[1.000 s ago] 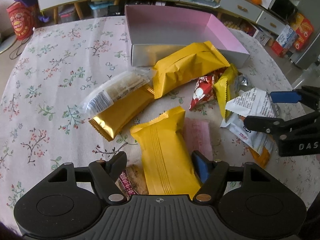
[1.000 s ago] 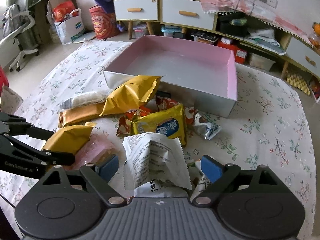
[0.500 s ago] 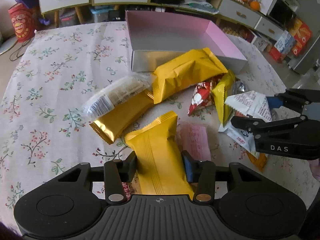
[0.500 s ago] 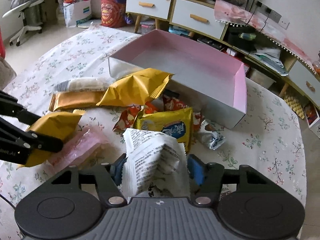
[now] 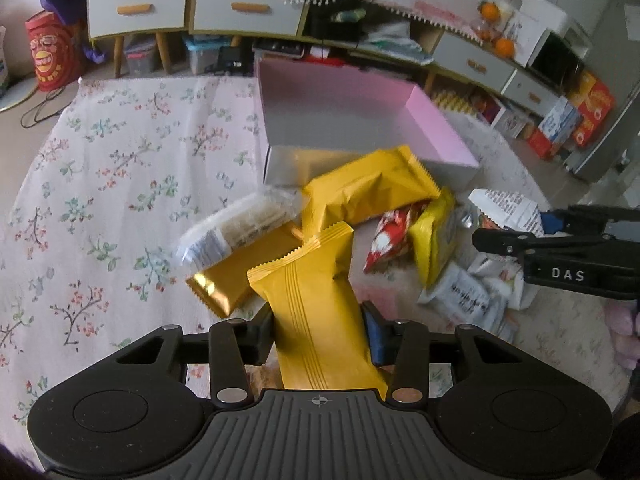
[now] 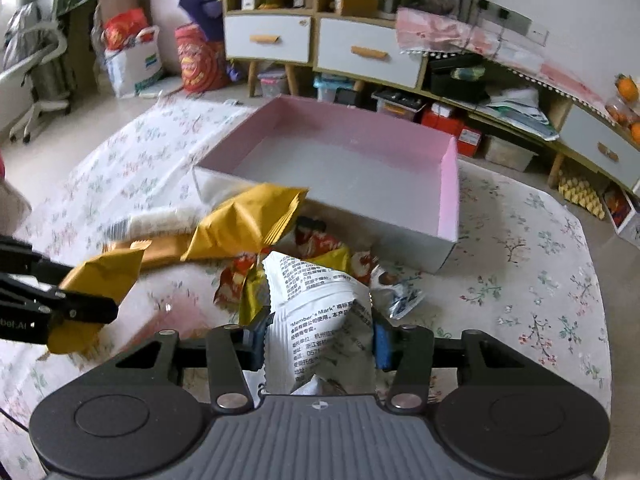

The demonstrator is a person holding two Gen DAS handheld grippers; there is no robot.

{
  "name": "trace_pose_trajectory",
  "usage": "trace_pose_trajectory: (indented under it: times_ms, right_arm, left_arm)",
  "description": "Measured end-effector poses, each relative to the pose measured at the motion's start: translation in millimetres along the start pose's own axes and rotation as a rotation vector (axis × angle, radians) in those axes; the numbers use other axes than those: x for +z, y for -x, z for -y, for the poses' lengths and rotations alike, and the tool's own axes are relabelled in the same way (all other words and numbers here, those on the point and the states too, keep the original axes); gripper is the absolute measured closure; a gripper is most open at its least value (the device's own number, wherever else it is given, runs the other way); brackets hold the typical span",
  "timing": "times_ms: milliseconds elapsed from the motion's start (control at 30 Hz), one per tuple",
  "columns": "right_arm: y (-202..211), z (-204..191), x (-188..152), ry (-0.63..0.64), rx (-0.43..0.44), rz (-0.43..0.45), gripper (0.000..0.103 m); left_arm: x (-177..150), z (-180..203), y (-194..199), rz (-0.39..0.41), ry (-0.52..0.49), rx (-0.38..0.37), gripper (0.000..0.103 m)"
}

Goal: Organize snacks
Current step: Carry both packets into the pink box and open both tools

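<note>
My left gripper (image 5: 318, 330) is shut on a yellow snack pack (image 5: 316, 300) and holds it lifted above the floral tablecloth. My right gripper (image 6: 318, 340) is shut on a white printed snack bag (image 6: 320, 320), also lifted. An empty pink-walled box (image 6: 344, 168) stands beyond the snack pile; it also shows in the left wrist view (image 5: 436, 120). The right gripper appears at the right of the left wrist view (image 5: 560, 240), and the left gripper with its pack at the left of the right wrist view (image 6: 56, 304).
On the cloth lie a large yellow pack (image 5: 368, 192), a gold bar (image 5: 240, 276), a clear rice-cracker pack (image 5: 236, 232), a red pack (image 5: 388, 240) and a pink pack (image 6: 180, 320). Drawers (image 6: 368, 52) and clutter stand behind the table.
Both grippers closed on their packs and lifted them off the table. The yellow pack and the white bag now hang raised, nearer the box.
</note>
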State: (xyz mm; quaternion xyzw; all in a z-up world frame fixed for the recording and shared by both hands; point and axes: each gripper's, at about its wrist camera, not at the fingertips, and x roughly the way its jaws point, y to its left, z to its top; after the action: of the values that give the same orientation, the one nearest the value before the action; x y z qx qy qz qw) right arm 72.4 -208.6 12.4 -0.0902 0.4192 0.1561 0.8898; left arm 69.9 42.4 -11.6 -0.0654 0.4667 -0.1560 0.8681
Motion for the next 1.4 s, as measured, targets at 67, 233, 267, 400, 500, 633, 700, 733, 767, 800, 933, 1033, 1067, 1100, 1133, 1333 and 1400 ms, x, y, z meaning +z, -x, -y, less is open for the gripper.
trace_pose_trajectory:
  times_ms: [67, 233, 267, 400, 500, 633, 700, 733, 767, 800, 933, 1033, 1067, 1100, 1133, 1333, 1400]
  right_arm:
    - [2.0, 4.9, 2.9, -0.024, -0.004, 0.012, 0.080]
    - [2.8, 19.4, 17.1, -0.109, 0.006, 0.033, 0.080]
    - [2.7, 22.2, 21.3, -0.128, 0.009, 0.037, 0.080]
    - [0.6, 36.5, 40.4, -0.263, 0.066, 0.064, 0.080]
    - [-5.1, 47.8, 51.2, -0.371, 0.103, 0.085, 0.080]
    - [-14.8, 53.8, 58.7, -0.399, 0.060, 0.108, 0.080]
    - [-20.8, 56.1, 60.7, -0.385, 0.019, 0.118, 0.080]
    - [-23.1, 57.1, 60.6, -0.375, 0.000, 0.124, 0.080]
    - [-26.2, 58.7, 60.6, -0.372, -0.014, 0.128, 0.080]
    - [-28.9, 60.7, 60.7, -0.375, -0.020, 0.128, 0.080]
    - [-36.3, 70.6, 63.0, -0.388, -0.003, 0.156, 0.080]
    - [-44.9, 74.1, 62.2, -0.387, 0.002, 0.171, 0.080]
    - [-48.5, 75.7, 61.7, -0.387, 0.005, 0.174, 0.080]
    - [-52.3, 77.4, 61.5, -0.389, 0.006, 0.175, 0.080]
    - [-54.4, 78.2, 60.6, -0.392, 0.006, 0.175, 0.080]
    - [-67.9, 83.9, 54.8, -0.416, 0.005, 0.165, 0.079]
    - [-70.8, 82.6, 55.4, -0.406, 0.000, 0.170, 0.079]
  left_arm:
    - [6.0, 2.4, 5.0, 0.029, 0.004, -0.009, 0.062]
    - [22.1, 6.6, 7.8, 0.078, 0.030, -0.021, 0.062]
    - [26.8, 7.2, 6.8, 0.089, 0.039, -0.027, 0.062]
    - [42.1, 7.9, -0.5, 0.133, 0.075, -0.013, 0.062]
    - [54.4, 8.9, -7.2, 0.155, 0.099, 0.016, 0.062]
    - [76.1, 16.9, -16.0, 0.183, 0.088, 0.027, 0.062]
    - [87.6, 22.6, -21.9, 0.204, 0.058, 0.054, 0.062]
    - [91.9, 25.6, -25.0, 0.213, 0.048, 0.062, 0.062]
    - [98.5, 27.8, -30.3, 0.220, 0.043, 0.065, 0.062]
    - [102.5, 29.5, -34.5, 0.226, 0.042, 0.065, 0.062]
    - [117.2, 36.0, -55.8, 0.251, 0.016, 0.075, 0.062]
    - [122.5, 40.7, -72.6, 0.263, -0.031, 0.101, 0.062]
    - [123.2, 42.3, -77.6, 0.271, -0.052, 0.114, 0.062]
    - [123.2, 43.6, -81.3, 0.279, -0.071, 0.127, 0.062]
    - [123.3, 44.3, -84.7, 0.285, -0.087, 0.139, 0.062]
    - [118.5, 29.7, -108.3, 0.265, -0.061, 0.150, 0.062]
    - [118.2, 27.0, -113.9, 0.253, -0.069, 0.167, 0.062]
